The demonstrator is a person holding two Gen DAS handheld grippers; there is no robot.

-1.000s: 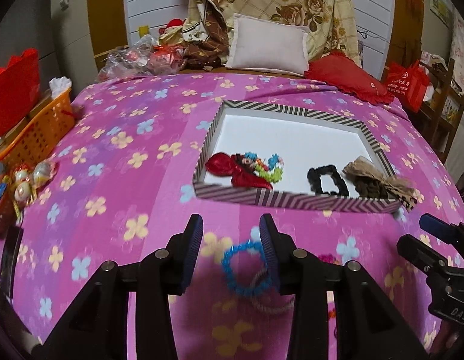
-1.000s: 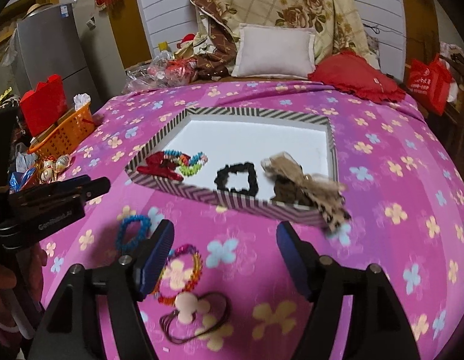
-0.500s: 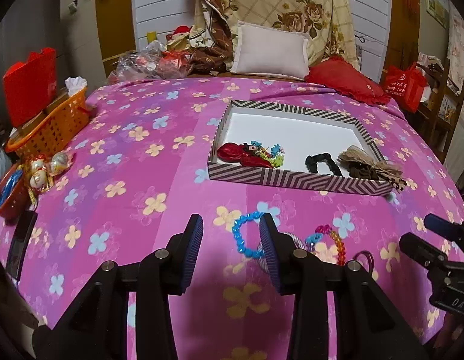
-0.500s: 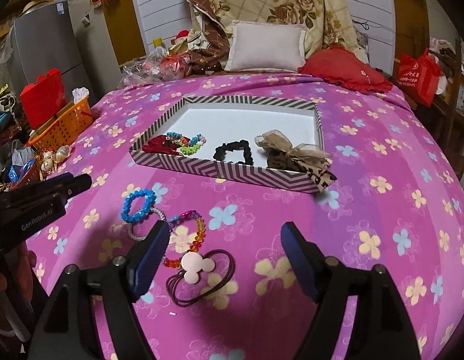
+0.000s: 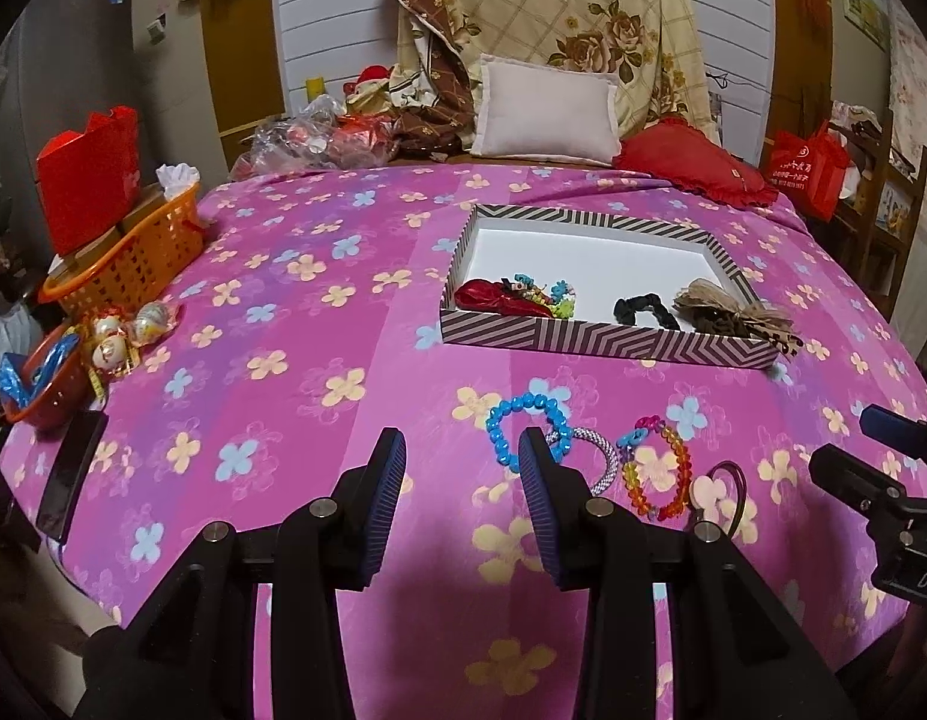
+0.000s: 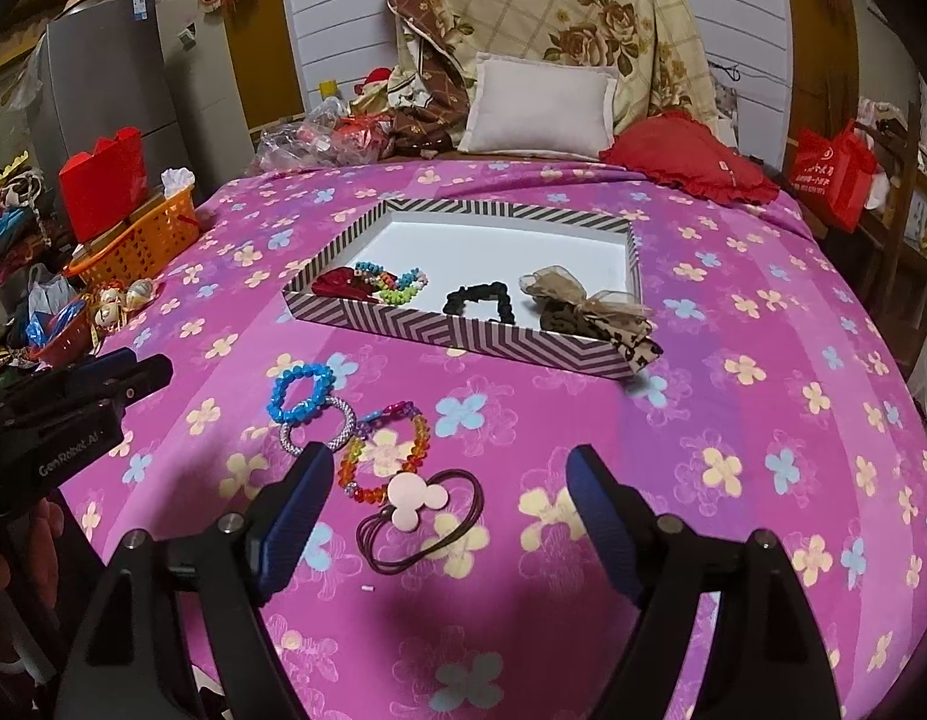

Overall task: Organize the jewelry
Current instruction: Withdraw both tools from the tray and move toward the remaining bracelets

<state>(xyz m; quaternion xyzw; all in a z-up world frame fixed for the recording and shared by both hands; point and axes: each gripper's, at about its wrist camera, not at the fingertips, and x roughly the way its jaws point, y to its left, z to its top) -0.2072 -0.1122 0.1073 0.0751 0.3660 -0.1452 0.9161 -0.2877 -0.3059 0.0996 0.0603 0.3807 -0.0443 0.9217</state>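
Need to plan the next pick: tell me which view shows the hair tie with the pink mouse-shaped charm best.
The right wrist view: the hair tie lies whole and unobstructed between the open jaws. In the left wrist view it sits off to the right, smaller, its lower part hidden behind the gripper's frame.

Before my tools, three bracelets (image 6: pixel 349 429) and a hair tie (image 6: pixel 421 519) lie on the bed (image 6: pixel 763 420); the box (image 6: pixel 463 333) sits behind them.

Silver bracelet (image 5: pixel 601 456) partly behind left tongs (image 5: pixel 461 492)

White slatted wall (image 5: pixel 337 18), grey fridge (image 6: pixel 103 72), wooden shelf (image 5: pixel 877 192)
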